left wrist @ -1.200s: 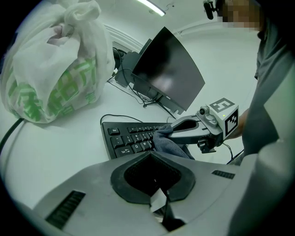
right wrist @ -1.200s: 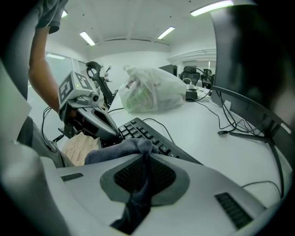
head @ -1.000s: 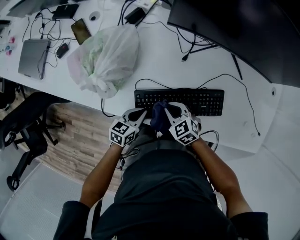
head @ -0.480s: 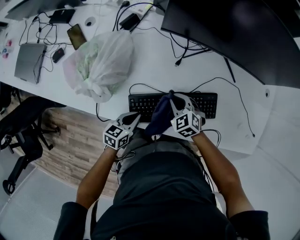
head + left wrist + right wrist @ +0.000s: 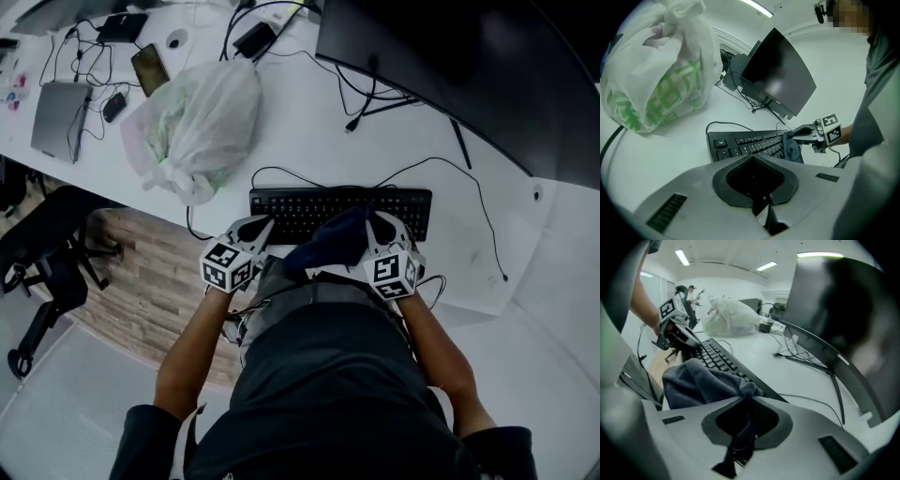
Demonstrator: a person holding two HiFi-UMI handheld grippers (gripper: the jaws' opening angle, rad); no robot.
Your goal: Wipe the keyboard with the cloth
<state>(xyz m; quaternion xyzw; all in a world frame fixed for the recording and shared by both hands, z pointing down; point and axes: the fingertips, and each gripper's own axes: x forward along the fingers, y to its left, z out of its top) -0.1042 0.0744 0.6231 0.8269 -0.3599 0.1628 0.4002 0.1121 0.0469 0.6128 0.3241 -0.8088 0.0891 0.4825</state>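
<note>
A black keyboard lies along the near edge of the white desk. My right gripper is shut on a dark blue cloth over the keyboard's right half, and the cloth trails left across the front rows of keys. In the right gripper view the cloth bunches out of the pinched jaws onto the keyboard. My left gripper is shut and holds nothing, its tip at the keyboard's front left corner; I cannot tell whether it touches. The left gripper view shows the keyboard, cloth and right gripper.
A full white plastic bag sits behind the keyboard's left end. A large dark monitor stands at the back right, with cables running across the desk. A laptop and phone lie far left. An office chair stands on the floor.
My right gripper has slid to the right along the keyboard, dragging the cloth over the keys. The left gripper has stayed at the keyboard's left end.
</note>
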